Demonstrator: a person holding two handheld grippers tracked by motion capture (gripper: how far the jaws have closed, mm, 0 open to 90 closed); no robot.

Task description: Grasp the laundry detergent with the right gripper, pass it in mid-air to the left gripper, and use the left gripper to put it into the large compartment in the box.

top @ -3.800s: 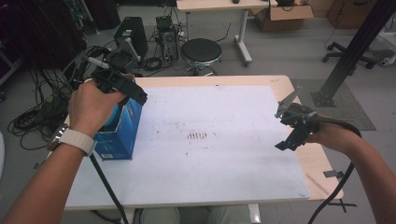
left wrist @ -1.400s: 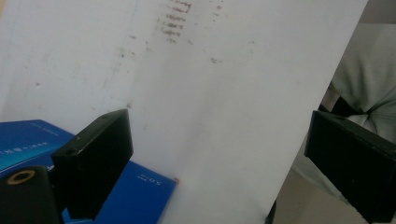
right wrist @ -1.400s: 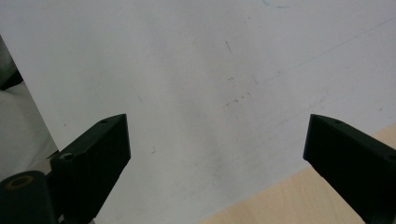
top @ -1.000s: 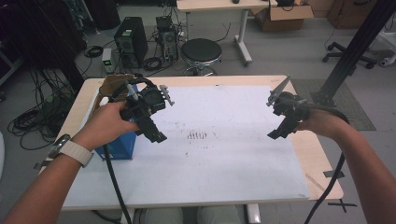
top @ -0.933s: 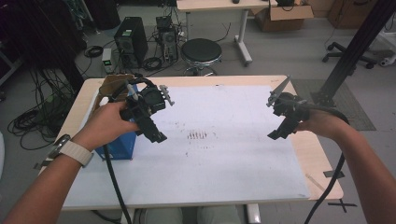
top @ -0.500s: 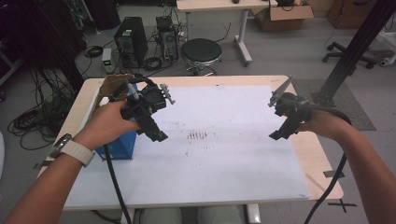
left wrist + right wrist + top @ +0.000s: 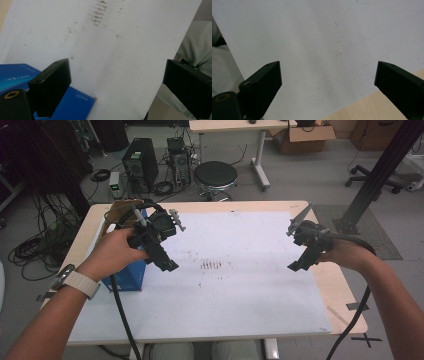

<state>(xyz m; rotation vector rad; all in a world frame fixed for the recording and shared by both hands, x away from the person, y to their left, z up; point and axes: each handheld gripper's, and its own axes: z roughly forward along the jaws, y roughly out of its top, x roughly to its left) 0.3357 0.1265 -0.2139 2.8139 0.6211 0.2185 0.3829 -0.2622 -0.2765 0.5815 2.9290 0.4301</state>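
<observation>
The white sheet (image 7: 235, 285) covering the tabletop (image 7: 345, 290) lies bare between the two grippers, giving open room across its middle and near edge. The one obstacle is the blue box (image 7: 126, 277), standing at the sheet's left edge just beside the left gripper (image 7: 167, 262). The right gripper (image 7: 296, 265) hangs over bare sheet near the right edge, its fingers spread wide.

Left gripper (image 7: 169, 266), formerly above the blue box (image 7: 127, 277), now held just right of it; right gripper (image 7: 295, 266) slightly farther from it.
</observation>
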